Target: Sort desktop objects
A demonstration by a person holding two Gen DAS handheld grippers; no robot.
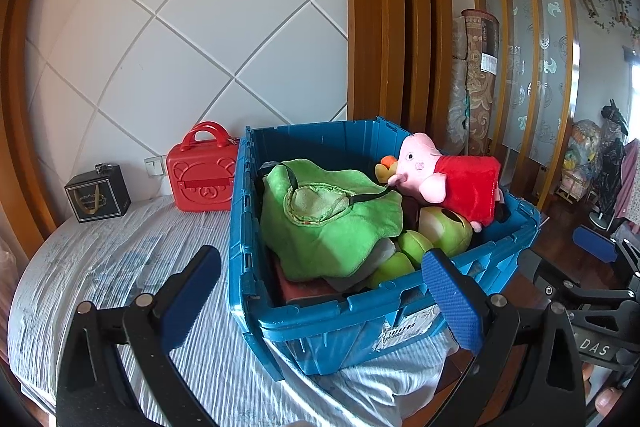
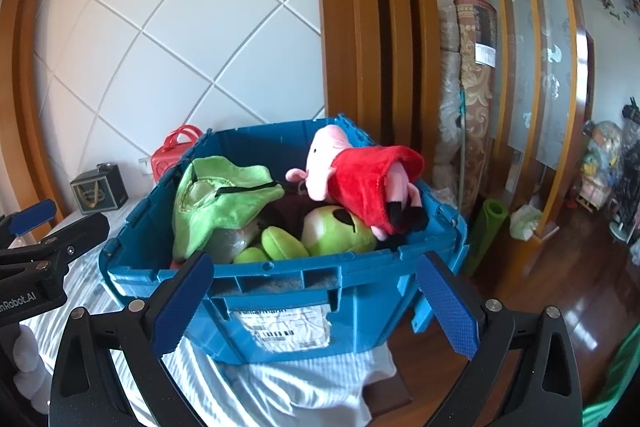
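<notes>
Left gripper (image 1: 320,291) spread, empty; right gripper (image 2: 316,291) likewise; blue crate (image 2: 280,291) holds pig plush (image 2: 360,179).

A striped sheet (image 1: 120,267) carries a blue crate (image 1: 340,319), red case (image 1: 202,175) and black box (image 1: 98,197).

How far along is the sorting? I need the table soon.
Done: the blue crate already holds the pink pig plush, green cloth and green plush. In hand: nothing; the left gripper and right gripper are both open. Left: the red case and black box sit on the cloth outside the crate.
</notes>
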